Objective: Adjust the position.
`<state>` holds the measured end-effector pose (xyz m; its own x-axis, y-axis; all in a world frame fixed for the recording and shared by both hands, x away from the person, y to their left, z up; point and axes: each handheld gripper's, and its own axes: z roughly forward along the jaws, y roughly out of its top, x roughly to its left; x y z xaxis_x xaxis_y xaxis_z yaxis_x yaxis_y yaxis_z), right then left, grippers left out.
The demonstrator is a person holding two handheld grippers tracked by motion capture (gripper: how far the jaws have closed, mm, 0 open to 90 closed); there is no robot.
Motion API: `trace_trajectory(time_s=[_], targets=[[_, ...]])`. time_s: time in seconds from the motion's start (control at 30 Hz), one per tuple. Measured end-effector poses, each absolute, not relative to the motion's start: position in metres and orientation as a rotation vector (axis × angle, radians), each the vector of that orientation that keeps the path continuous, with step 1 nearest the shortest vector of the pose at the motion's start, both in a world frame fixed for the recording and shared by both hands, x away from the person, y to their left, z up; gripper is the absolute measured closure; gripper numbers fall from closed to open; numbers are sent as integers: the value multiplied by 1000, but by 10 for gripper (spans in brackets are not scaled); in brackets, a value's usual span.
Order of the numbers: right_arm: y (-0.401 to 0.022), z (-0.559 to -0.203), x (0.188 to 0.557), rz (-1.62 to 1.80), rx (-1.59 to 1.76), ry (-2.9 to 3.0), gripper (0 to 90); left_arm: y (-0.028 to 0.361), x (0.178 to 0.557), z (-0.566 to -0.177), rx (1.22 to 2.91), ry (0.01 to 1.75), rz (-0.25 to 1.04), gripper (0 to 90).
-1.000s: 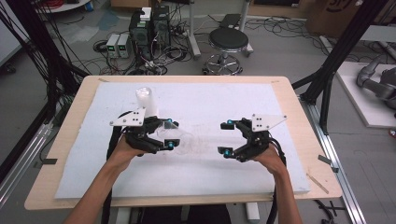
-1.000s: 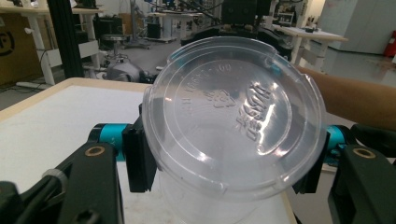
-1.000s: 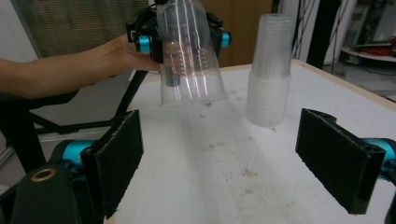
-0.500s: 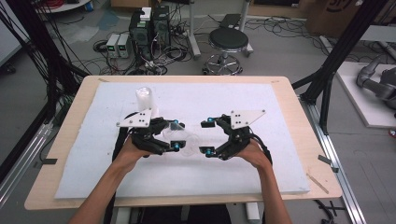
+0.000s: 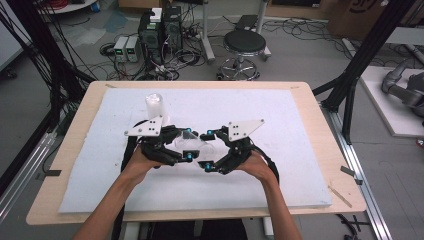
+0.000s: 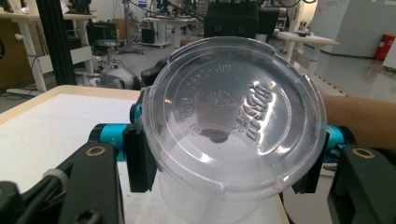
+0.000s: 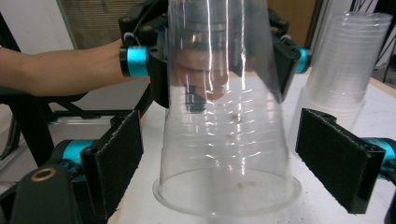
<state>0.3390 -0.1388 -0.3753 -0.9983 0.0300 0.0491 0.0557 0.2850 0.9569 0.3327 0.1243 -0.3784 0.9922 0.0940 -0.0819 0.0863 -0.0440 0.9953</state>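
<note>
Near the middle of the white-covered tabletop, I have a clear plastic cup held between my two tools. My left tool is closed on it: in the left gripper view its black pads press against both sides of the cup, whose round embossed base faces that camera. The cup lies roughly level, its base toward my left hand and its open mouth toward my right.

My right tool has its jaws standing wide. In the right gripper view the cup sits between the two black pads, with a gap showing on each side, so neither pad touches it. The rim of the cup is nearest that camera, and behind it I can see the left tool clamped around the narrow end, with the forearm coming in from the left of that view.

Farther back on the tabletop, toward its left part, a stack of clear cups stands upright, well apart from the held cup; it shows at the right of the right gripper view too. Both of my forearms come in from the bottom of the high view, my right hand just beside its tool.
</note>
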Motion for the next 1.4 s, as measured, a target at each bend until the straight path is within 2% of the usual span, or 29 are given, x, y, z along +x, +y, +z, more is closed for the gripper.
trace_trajectory(time_s=[0.4,0.57,0.7,0.77,0.83,0.87,0.93,1.07,1.23,1.4], targets=[[-129,-381,339,-1865,-82,-2497,165,124,332,-378,1616,139,7,382],[-127,-382,339,-1861,-82,-2518,293,125,333,-379,1618,135,4,382],[-127,-382,338,-1864,-86,-2531,331,125,333,-379,1623,129,7,380],[-127,-382,338,-1863,-87,-2538,334,124,333,-379,1622,142,13,325],[-128,-382,338,-1857,-96,-2545,336,124,333,-379,1627,177,23,167],[-128,-382,338,-1857,-95,-2545,336,124,333,-379,1628,189,20,118],[-129,-381,338,-1857,-101,-2546,336,126,333,-379,1623,203,20,63],[-131,-381,339,-1865,-112,-2546,335,131,331,-377,1623,193,34,62],[-134,-379,337,-1775,-124,-2632,331,136,329,-374,1776,197,116,63],[-139,-372,338,-1520,-144,-2795,330,138,335,-370,1939,203,60,63]])
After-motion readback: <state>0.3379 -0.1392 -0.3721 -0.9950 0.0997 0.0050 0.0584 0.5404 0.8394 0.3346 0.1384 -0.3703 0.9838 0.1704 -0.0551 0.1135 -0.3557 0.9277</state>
